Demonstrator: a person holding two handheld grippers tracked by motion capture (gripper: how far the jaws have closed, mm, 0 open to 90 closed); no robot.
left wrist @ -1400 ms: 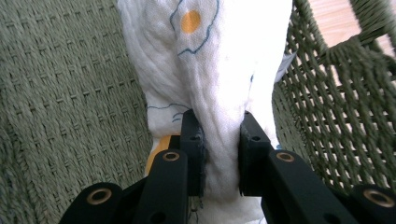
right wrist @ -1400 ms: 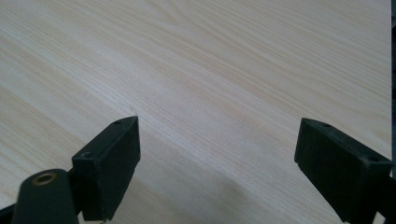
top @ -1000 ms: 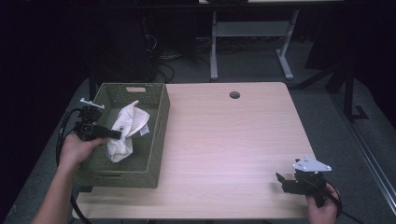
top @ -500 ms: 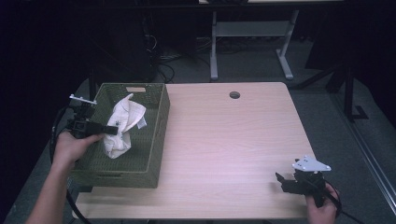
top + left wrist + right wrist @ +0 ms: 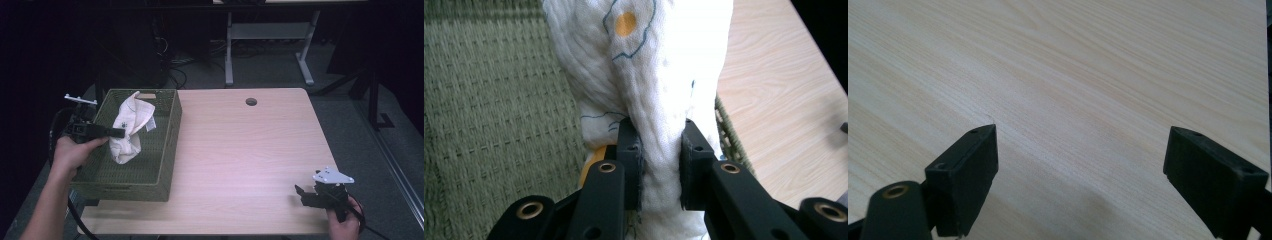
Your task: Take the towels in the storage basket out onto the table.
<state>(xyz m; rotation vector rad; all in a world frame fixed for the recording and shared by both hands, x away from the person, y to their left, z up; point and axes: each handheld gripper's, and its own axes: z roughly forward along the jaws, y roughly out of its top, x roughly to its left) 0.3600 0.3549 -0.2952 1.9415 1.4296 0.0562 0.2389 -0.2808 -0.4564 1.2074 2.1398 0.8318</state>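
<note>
Dangling crinkled white cloth in left gripper above woven green basket.

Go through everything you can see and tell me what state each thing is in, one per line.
Left gripper: shut on the cloth.
Cloth: bunched, lifted, hanging over the basket.
Basket: upright on the table, open top.
Right gripper: open, holding nothing, over bare wood.
Table: bare apart from the basket.

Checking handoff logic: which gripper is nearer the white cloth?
Left. The left gripper is clamped on the white cloth over the green basket. The right gripper sits open at the table's near right corner, far off.
</note>
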